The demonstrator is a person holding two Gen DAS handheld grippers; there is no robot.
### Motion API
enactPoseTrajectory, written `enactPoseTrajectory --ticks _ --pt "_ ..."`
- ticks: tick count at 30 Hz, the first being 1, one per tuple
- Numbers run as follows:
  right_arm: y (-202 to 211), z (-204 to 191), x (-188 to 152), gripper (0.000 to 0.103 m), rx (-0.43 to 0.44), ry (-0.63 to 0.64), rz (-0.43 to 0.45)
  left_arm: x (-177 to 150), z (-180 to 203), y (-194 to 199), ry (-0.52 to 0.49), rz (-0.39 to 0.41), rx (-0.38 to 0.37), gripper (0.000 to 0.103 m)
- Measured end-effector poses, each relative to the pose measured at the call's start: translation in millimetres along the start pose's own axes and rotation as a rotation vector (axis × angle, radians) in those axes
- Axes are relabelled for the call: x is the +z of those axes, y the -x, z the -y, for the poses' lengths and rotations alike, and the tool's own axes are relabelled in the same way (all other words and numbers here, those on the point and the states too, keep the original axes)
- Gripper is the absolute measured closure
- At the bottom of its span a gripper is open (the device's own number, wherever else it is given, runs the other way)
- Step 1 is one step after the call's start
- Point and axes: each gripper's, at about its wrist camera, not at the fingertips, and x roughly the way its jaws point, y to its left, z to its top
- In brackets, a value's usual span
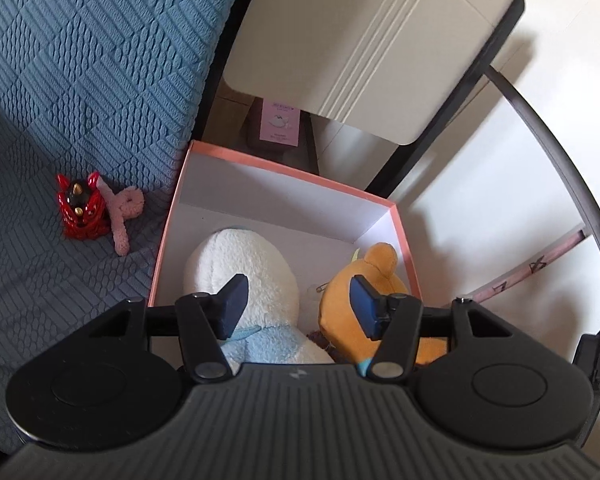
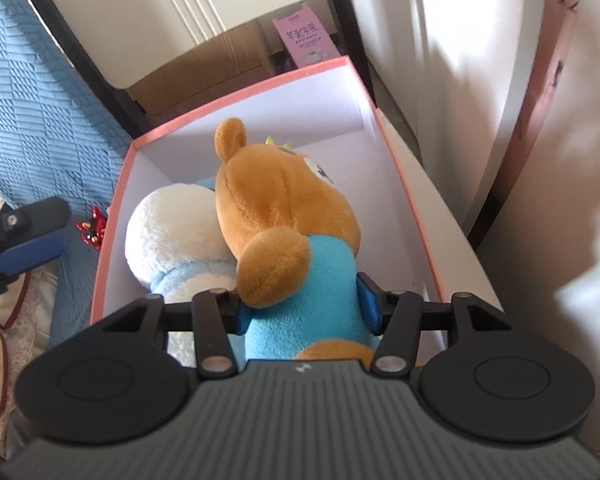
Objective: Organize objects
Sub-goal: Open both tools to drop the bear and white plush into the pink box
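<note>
Right tool (image 2: 304,312) clamped across brown bear plush (image 2: 284,216) torso, bear lowered inside pink box (image 2: 112,200), head pointing away along box length. Left tool (image 1: 296,304) part open, empty (white plush (image 1: 240,268) below it, also boxed).

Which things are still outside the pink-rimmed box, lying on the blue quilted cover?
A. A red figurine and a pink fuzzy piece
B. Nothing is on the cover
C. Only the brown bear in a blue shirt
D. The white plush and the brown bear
A: the red figurine and the pink fuzzy piece lie on the blue cover, while both plush toys are inside the box.
</note>
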Motion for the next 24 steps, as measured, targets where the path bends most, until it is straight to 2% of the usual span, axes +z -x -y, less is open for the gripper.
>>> enactPoseTrajectory --ticks 3,4,5,15,24 --pt "11.3 1.4 0.3 0.033 0.001 -0.014 0.024 2.0 4.7 15.7 -0.016 0.026 -0.012 0.04" --pt "16.1 1.9 -0.2 0.026 0.006 -0.017 0.032 2.3 5.8 20.3 -0.019 0.03 -0.019 0.04" --pt "21.7 0.7 0.0 0.024 0.007 -0.02 0.045 2.5 7.1 25.5 -0.023 0.036 -0.026 0.04" --pt "77.6 -30.5 -9.6 0.024 0.023 0.008 0.125 -0.6 4.1 83.1 -0.073 0.101 -0.05 0.039" --pt "110.8 -75.6 -25.4 0.024 0.05 0.054 0.159 -4.4 -10.4 147.1 -0.095 0.18 -0.076 0.029"
